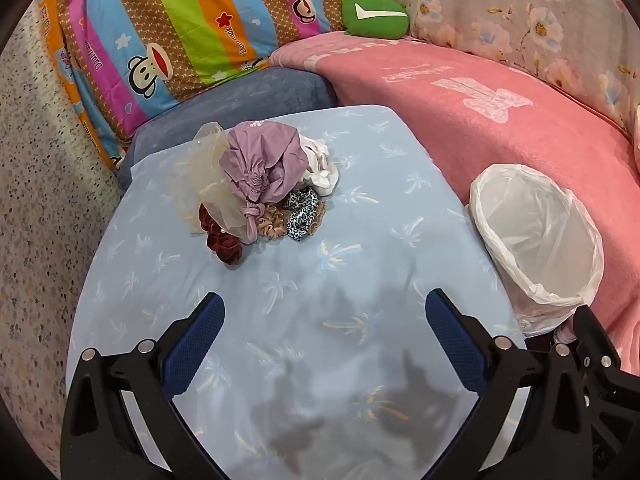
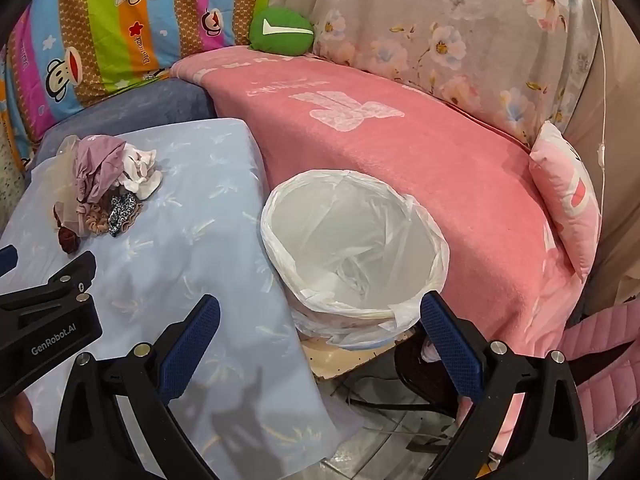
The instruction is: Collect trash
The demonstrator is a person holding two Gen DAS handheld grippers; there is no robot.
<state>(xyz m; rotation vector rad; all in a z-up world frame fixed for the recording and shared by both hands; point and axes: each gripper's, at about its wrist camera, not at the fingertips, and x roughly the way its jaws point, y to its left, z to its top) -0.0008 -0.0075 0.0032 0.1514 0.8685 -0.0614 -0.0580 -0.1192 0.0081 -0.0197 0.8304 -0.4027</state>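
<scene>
- Pale blue palm-print sheet (image 1: 280, 280) covering the bench, bordered by a pink blanket (image 1: 460, 128), a striped cartoon-monkey quilt (image 1: 160, 32) and a floral cloth (image 1: 520, 20); green cushion (image 1: 374, 14) lodged where these meet.
- Left hand-held gripper (image 1: 324, 312): blue-padded fingers (image 1: 200, 344) spread wide, nothing between them, angled down over bare sheet.
- Pile of fabric scraps and scrunchies (image 1: 260, 184) ahead of the left hand-held gripper and slightly to its left, well apart from the fingertips; lilac cloth (image 1: 264, 164) on top, sheer beige netting (image 1: 204, 176) to one side, white pieces (image 1: 320, 168) behind, leopard-print (image 1: 302, 216), tan and dark red scrunchies (image 1: 222, 242) at the near edge.
- Right hand-held gripper (image 2: 320, 312): fingers (image 2: 452, 344) likewise wide apart and empty, tilted down toward the bin's near rim.
- Bin lined with a white plastic bag (image 2: 356, 240) directly ahead of the right hand-held gripper, standing between bench edge and pink blanket; only crumpled liner visible inside.
- Same pile (image 2: 104, 184) far to the left of the right hand-held gripper, beyond the left one's black body (image 2: 48, 320).
- Pink pillow (image 2: 568, 200) on the blanket, off to the right.
</scene>
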